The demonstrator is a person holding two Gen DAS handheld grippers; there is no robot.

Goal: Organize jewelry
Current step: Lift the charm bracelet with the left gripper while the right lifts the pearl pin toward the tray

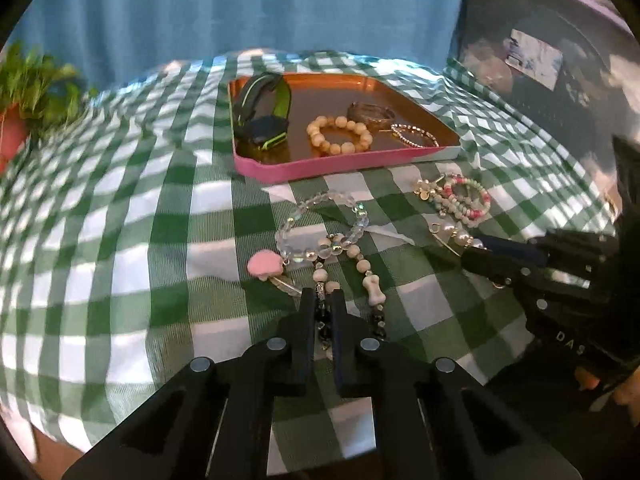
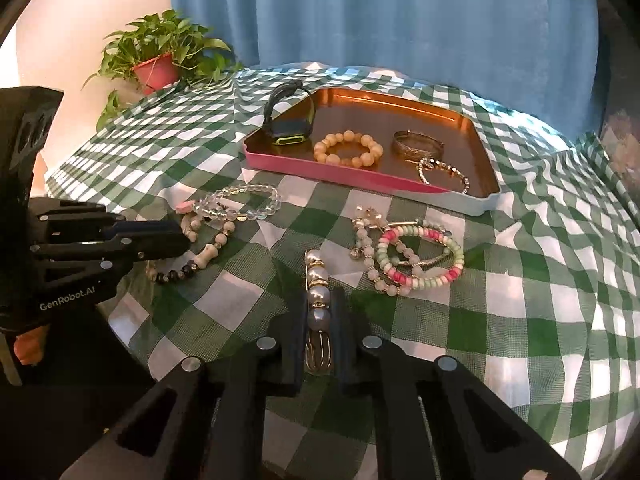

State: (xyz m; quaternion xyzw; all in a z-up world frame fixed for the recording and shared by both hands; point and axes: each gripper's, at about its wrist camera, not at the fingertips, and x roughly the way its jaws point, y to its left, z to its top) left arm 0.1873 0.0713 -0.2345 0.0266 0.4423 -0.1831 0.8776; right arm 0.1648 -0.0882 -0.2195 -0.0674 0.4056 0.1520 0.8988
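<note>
**Inspector:** While both tools sit low over the cloth, take the items left to right, placed against the pink tray (image 2: 320,170). Start with the left gripper (image 1: 323,300).

**Assistant:** Its jaws are nearly pressed together, pinching the dark end of the bone-bead bracelet (image 1: 370,280), which lies on the cloth in front of the tray's left half, tangled against the clear-bead bracelet (image 1: 320,224) and a pink charm (image 1: 261,266). I judge it light, limp and elastic-strung; it will sag and may drag its neighbours. A hold on the strand between beads looks sounder than one on a round bead.

**Inspector:** And the right gripper (image 2: 318,308)?

**Assistant:** Closed on the pearl brooch pin (image 2: 318,292), in front of the tray's middle. Stiff metal, slick pearls, light; the wire end between the pads seems the safer place. Right of it, in front of the tray's right half, a pink-and-green bead cluster (image 2: 416,258) lies loose.

**Inspector:** Inside the tray?

**Assistant:** Smartwatch (image 2: 290,120), cream bead bracelet (image 2: 347,148), gold bangle (image 2: 418,142), gold chain bracelet (image 2: 442,172).

**Inspector:** Surface and room?

**Assistant:** A rumpled green-checked tablecloth (image 2: 520,300), soft enough to snag. Behind the tray hangs a blue curtain (image 2: 380,12); far left of it stands a potted plant (image 2: 160,56).
</note>
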